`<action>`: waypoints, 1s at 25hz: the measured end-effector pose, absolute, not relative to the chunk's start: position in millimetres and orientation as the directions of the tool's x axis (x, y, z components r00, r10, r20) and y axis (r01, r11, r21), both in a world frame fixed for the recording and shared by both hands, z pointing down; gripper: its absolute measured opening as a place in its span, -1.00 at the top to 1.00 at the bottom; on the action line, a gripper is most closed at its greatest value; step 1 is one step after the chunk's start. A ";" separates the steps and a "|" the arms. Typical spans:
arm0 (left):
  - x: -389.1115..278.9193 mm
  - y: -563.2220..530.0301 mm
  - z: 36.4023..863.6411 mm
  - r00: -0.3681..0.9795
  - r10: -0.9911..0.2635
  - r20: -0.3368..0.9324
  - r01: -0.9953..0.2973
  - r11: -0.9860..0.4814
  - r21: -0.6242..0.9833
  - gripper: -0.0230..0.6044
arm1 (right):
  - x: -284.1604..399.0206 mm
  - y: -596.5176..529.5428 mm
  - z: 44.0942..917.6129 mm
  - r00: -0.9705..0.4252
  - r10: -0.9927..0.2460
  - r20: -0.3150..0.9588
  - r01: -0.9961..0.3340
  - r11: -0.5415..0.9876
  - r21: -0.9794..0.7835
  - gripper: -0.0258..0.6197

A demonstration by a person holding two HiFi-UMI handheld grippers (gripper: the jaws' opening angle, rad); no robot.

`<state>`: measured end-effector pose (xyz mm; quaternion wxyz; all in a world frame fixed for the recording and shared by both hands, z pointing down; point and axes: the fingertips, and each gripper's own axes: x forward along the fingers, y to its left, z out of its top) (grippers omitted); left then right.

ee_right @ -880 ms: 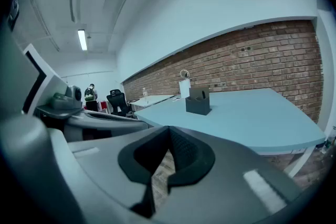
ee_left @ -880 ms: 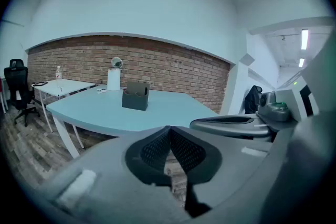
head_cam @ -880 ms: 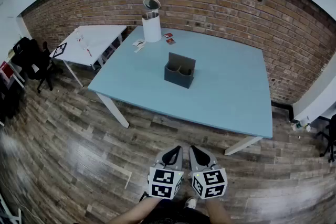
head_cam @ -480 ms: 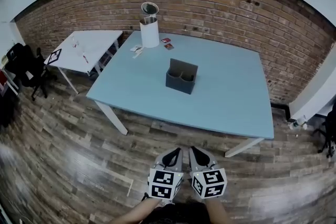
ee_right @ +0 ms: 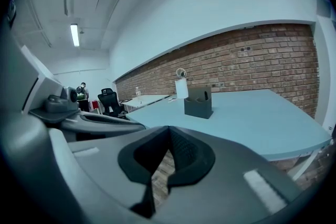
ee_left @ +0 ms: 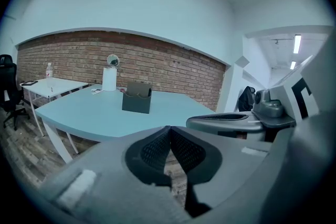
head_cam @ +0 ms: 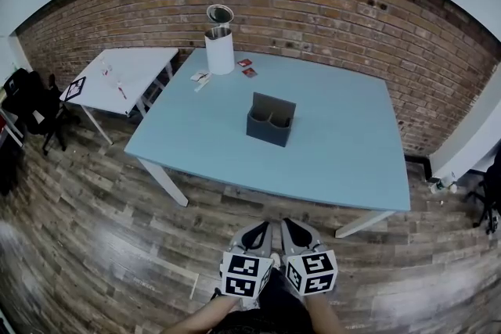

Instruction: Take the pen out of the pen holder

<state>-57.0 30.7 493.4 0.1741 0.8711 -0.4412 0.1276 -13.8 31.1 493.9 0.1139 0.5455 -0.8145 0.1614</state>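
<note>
A dark grey pen holder stands near the middle of the light blue table. In the left gripper view the pen holder has a dark pen in its right compartment. The right gripper view also shows the pen in the holder. My left gripper and right gripper sit side by side over the wooden floor, well short of the table's near edge. Both are shut and hold nothing; the jaws meet at the tips in the left gripper and right gripper views.
A white cylinder with a round mirror on top stands at the table's far left corner, with small cards beside it. A white side table and a black chair are at the left. A brick wall runs behind.
The head view has shifted a little, so the table sits slightly lower and further left in the picture. Both grippers keep the same place and stay shut.
</note>
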 end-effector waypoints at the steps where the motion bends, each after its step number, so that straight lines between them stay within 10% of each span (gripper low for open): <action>1: -57.2 27.1 495.2 0.576 -0.724 0.379 -0.814 -0.550 0.187 0.93 | -13.6 27.2 494.9 -0.380 -0.852 0.361 -0.925 0.354 -0.138 0.91; 25: -26.5 -84.8 515.9 0.539 -0.721 0.436 -0.835 -0.525 0.165 0.93 | 14.3 -84.7 517.8 -0.426 -0.815 0.393 -0.904 0.395 -0.163 0.91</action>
